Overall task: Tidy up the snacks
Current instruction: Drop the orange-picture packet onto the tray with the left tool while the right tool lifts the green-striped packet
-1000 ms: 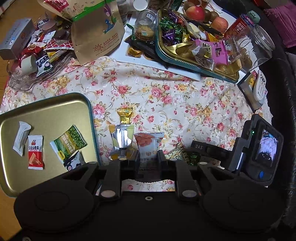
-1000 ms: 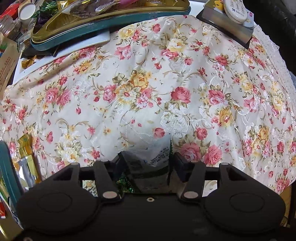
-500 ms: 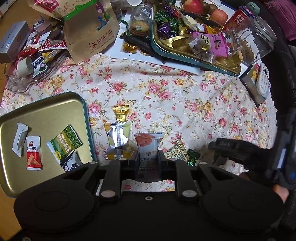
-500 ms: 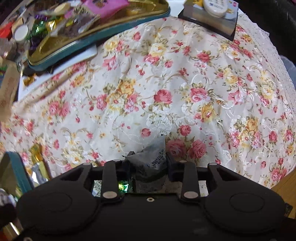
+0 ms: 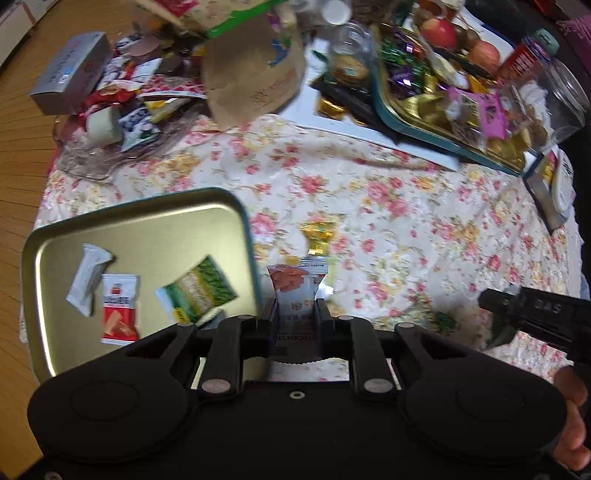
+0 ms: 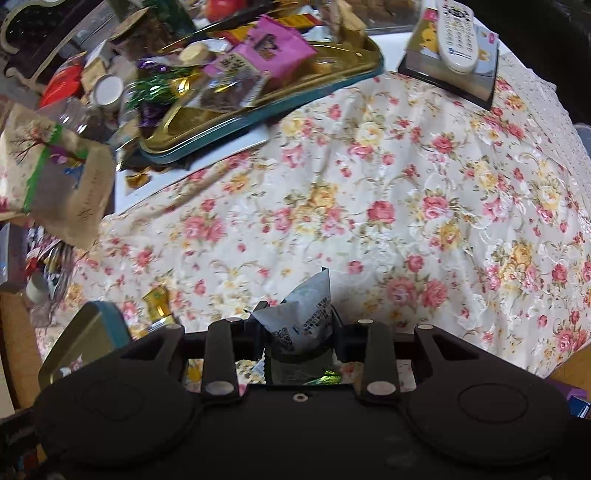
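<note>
My left gripper (image 5: 297,308) is shut on a white snack packet with an orange picture (image 5: 297,286), held above the floral cloth just right of the gold tray (image 5: 147,218). The tray holds a white packet (image 5: 88,277), a red packet (image 5: 119,308) and a green packet (image 5: 199,291). My right gripper (image 6: 297,325) is shut on a grey-white snack packet (image 6: 304,317), lifted above the cloth. It shows at the right edge of the left wrist view (image 5: 535,317). A gold wrapped candy (image 5: 317,234) lies on the cloth beyond the left gripper.
A second gold tray (image 6: 258,99) piled with sweets stands at the back. A brown paper bag (image 5: 255,74), a grey box (image 5: 70,81), a clear dish of wrappers (image 5: 122,122), a glass jar (image 5: 561,96) and a remote on a book (image 6: 456,33) crowd the far side.
Both grippers have risen with their packets. The left one has moved left toward the gold tray. The right one has lifted its packet off the cloth and turned left.
</note>
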A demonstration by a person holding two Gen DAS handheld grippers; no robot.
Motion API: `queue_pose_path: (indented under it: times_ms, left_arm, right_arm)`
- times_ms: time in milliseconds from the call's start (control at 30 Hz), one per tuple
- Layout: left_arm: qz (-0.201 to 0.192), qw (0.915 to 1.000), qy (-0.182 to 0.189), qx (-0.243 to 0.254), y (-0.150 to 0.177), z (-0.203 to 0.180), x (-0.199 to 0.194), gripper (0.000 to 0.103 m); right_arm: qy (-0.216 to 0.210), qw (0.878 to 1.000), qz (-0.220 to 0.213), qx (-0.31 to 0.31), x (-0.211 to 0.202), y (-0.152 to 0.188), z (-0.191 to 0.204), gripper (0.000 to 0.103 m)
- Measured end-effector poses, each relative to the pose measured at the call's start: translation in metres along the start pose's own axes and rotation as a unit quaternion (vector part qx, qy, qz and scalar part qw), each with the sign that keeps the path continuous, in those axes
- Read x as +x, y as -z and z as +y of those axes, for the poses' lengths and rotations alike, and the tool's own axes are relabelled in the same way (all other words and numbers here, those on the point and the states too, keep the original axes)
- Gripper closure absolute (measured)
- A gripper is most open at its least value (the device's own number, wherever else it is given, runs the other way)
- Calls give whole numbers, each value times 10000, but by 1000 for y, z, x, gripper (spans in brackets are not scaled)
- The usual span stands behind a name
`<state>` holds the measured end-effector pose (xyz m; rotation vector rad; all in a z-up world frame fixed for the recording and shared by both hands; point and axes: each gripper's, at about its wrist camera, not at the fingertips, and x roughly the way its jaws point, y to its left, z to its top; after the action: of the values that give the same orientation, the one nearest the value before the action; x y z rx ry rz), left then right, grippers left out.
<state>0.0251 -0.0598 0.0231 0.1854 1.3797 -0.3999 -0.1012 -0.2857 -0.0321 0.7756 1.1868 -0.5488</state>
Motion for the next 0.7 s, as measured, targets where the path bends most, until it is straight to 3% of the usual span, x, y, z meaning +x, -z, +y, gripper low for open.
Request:
queue_pose_path:
  times_ms: [333, 600, 700]
  left_arm:
    - [-76, 9948, -548, -857, -6, 96, 6, 78]
    - [-310, 9934, -403, -1029, -3, 131, -3, 75]
    - [-546, 9905, -655, -1076, -2, 135, -14, 69]
  right_arm:
    - [-258, 9981, -58, -550, -12, 13, 42, 68]
    - [-384, 9949, -47, -934, -14, 22, 79, 68]
    - [-451, 9931, -27, -1087, -15, 28, 92, 68]
